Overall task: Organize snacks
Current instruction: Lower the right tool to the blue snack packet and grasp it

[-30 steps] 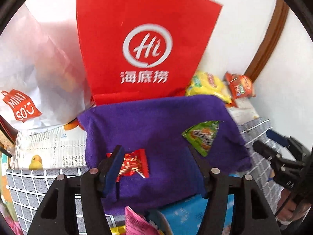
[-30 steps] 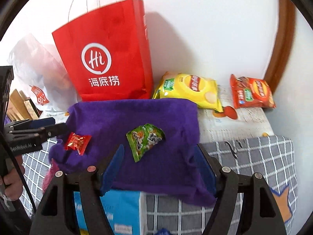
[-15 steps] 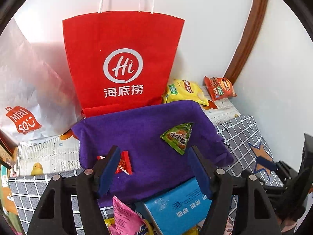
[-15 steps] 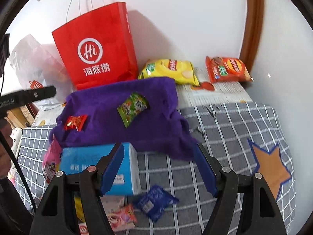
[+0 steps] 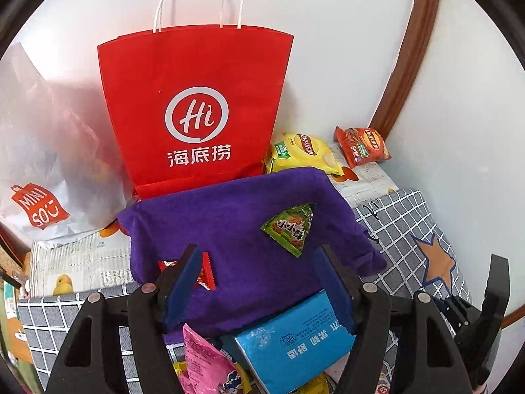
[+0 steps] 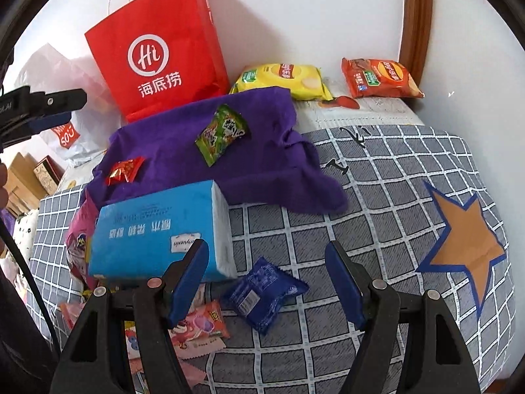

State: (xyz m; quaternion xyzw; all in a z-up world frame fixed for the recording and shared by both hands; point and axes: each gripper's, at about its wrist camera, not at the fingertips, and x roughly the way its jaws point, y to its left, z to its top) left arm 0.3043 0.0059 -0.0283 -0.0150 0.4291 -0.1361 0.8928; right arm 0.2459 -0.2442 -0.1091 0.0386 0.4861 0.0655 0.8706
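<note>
A grey checked cloth (image 6: 377,197) with an orange star covers a surface set against a white wall. A red paper bag (image 5: 197,105) stands upright at the back, with yellow (image 6: 282,78) and orange chip bags (image 6: 377,78) lying beside it. In front, a purple towel (image 5: 236,223) carries a green snack packet (image 5: 290,228) and a red candy wrapper (image 6: 124,170), well apart. A blue tissue pack (image 6: 157,229) lies at the towel's near edge.

The left gripper (image 5: 259,282) is spread and empty; a second ago it was narrower and closer to the red wrapper, and it has since pulled back and up. The right gripper (image 6: 267,282) is also spread and empty; it has drawn back from the towel and now hangs over a dark blue snack packet (image 6: 262,295) lying on the cloth.
</note>
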